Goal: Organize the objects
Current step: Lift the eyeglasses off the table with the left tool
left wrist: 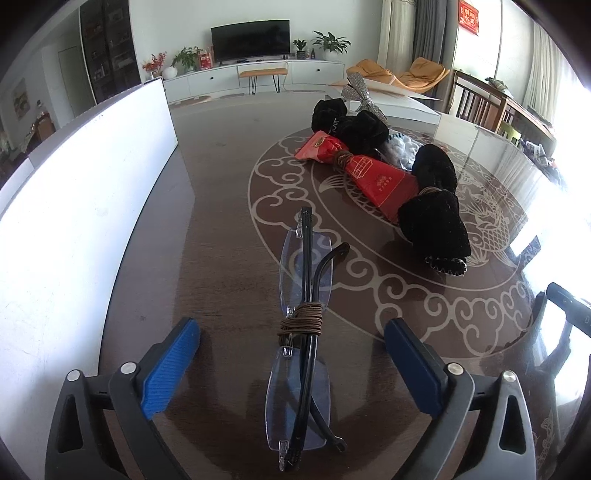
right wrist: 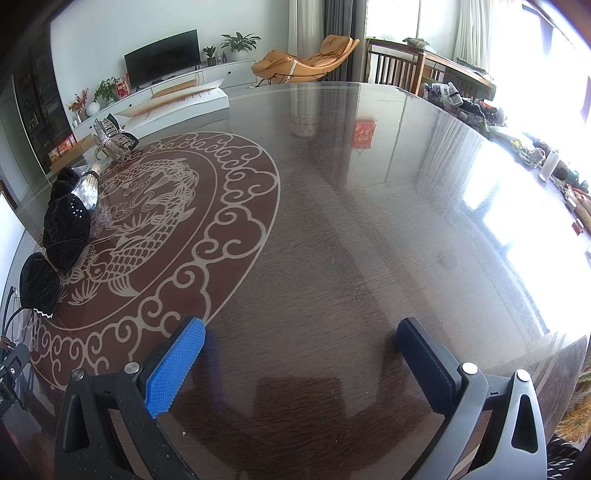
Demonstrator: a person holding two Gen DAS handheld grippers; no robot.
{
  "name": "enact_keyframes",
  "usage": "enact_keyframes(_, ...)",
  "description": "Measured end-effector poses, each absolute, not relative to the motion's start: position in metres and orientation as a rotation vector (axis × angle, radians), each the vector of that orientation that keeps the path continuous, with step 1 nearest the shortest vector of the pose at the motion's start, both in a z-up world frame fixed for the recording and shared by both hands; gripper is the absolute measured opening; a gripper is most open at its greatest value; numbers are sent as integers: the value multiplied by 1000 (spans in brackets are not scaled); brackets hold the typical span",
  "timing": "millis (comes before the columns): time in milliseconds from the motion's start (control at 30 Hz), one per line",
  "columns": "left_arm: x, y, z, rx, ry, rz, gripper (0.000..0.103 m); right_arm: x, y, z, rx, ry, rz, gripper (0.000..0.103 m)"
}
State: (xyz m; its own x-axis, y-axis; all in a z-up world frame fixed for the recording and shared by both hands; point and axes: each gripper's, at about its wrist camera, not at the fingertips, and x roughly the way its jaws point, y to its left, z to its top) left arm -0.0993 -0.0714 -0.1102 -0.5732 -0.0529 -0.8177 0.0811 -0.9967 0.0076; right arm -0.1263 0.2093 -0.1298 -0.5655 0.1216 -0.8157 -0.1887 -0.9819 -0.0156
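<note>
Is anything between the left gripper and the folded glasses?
No. The folded glasses, bound with brown cord, lie on the table between the open left gripper's fingers; nothing blocks them.

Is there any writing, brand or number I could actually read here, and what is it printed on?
None can be read for certain.
Red pouch: gold drawing and small characters, too small to read.
Red wall poster: gold characters, blurred.
Black cloth bundle: faint pale mark, illegible.
Red box beside the television: print too small.

Folded glasses point(left wrist: 301, 332) on table point(left wrist: 221, 229), pouches point(left wrist: 436, 225) behind-right, possibly touching, board point(left wrist: 85, 206) left.
</note>
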Motion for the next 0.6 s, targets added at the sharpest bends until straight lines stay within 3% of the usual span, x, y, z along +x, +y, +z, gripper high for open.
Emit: enact_keyframes(600, -97, -71, -109, 1409, 50, -2723, 103, -126, 209, -130, -1363, 109, 2632, 103)
